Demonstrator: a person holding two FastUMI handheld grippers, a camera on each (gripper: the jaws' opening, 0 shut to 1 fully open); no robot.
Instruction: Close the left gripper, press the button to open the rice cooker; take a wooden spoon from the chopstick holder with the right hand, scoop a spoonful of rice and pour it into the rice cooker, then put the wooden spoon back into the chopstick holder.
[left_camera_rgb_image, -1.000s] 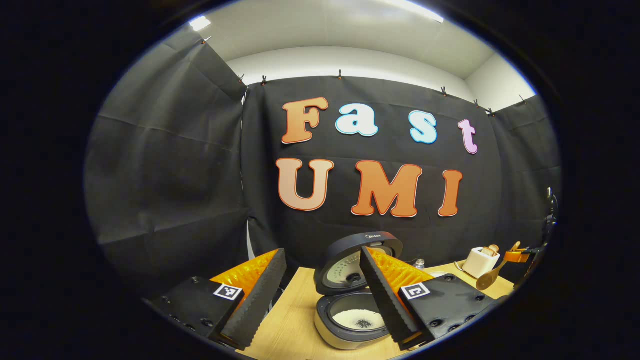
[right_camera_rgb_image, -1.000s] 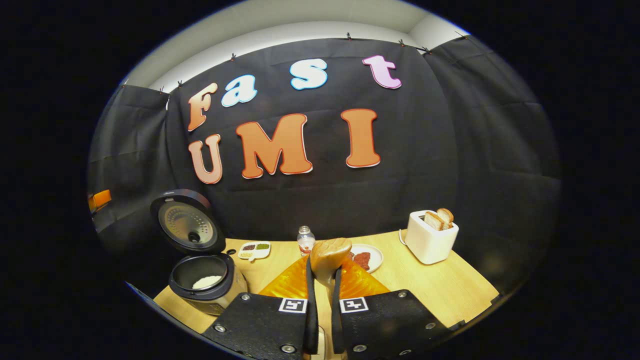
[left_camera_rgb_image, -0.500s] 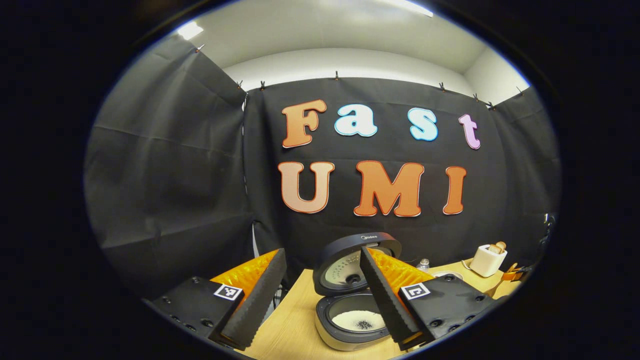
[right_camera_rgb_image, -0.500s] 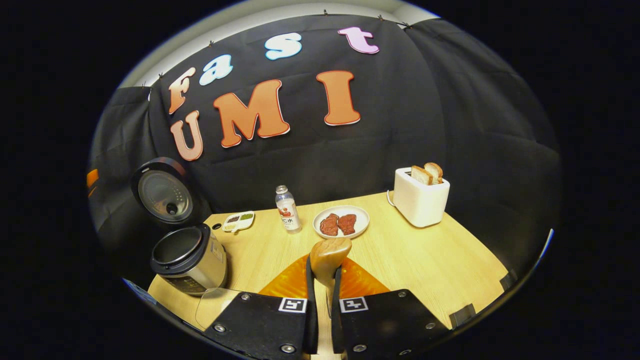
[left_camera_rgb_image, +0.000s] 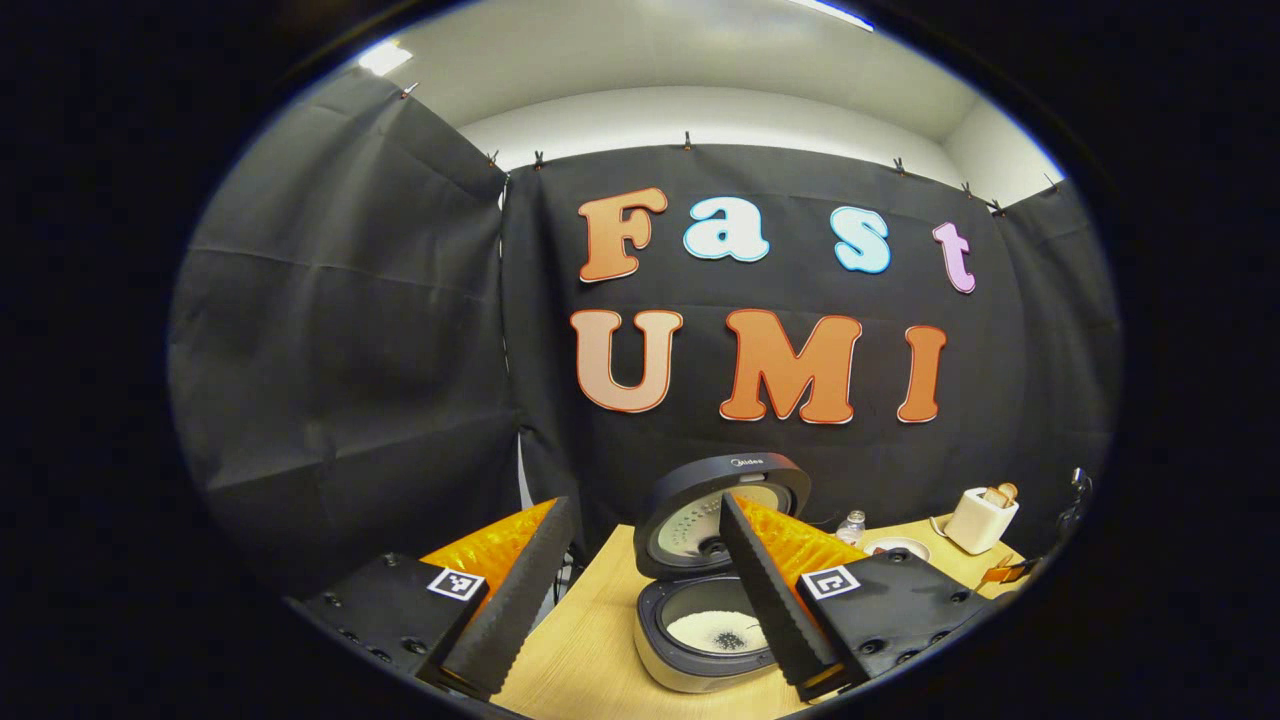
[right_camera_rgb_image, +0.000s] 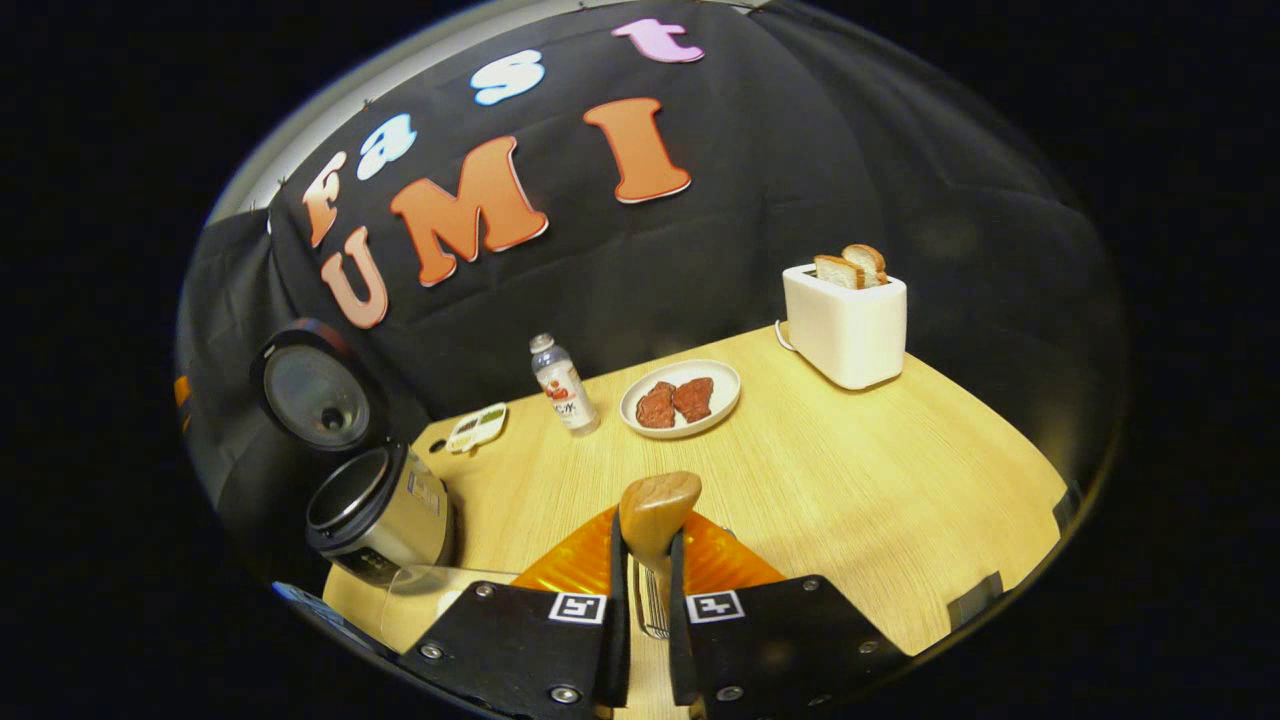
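1. Your right gripper (right_camera_rgb_image: 647, 610) has its two fingers drawn close and pinching the wooden spoon (right_camera_rgb_image: 655, 510) by its handle, one finger on each side; the spoon's bowl stands up just past the fingertips.
2. Between those fingers, low down, the tines of a metal fork (right_camera_rgb_image: 650, 605) show; you cannot tell from this view what the fork stands in.
3. Beyond the spoon lies the wooden table (right_camera_rgb_image: 880, 480). On it, farther off, a white plate (right_camera_rgb_image: 722, 398) carries two dark red pieces of meat, with a small bottle (right_camera_rgb_image: 563, 383) just beside it to the left and a small divided dish (right_camera_rgb_image: 477, 428) beyond that.
4. At the far right of the table a white toaster (right_camera_rgb_image: 846, 318) holds two slices of bread.
5. At the left edge of the right gripper view the rice cooker (right_camera_rgb_image: 385, 512) stands on the table corner with its lid up.
6. Your left gripper (left_camera_rgb_image: 640, 590) has its fingers spread wide apart and holds nothing.
7. Between and behind those fingers the rice cooker (left_camera_rgb_image: 700, 640) sits open, lid tilted back, with white rice in the bottom of the pot; the right-hand finger crosses in front of it.
8. Farther right in the left gripper view the toaster (left_camera_rgb_image: 980, 520) and bottle (left_camera_rgb_image: 851, 527) are small on the table (left_camera_rgb_image: 590, 650).
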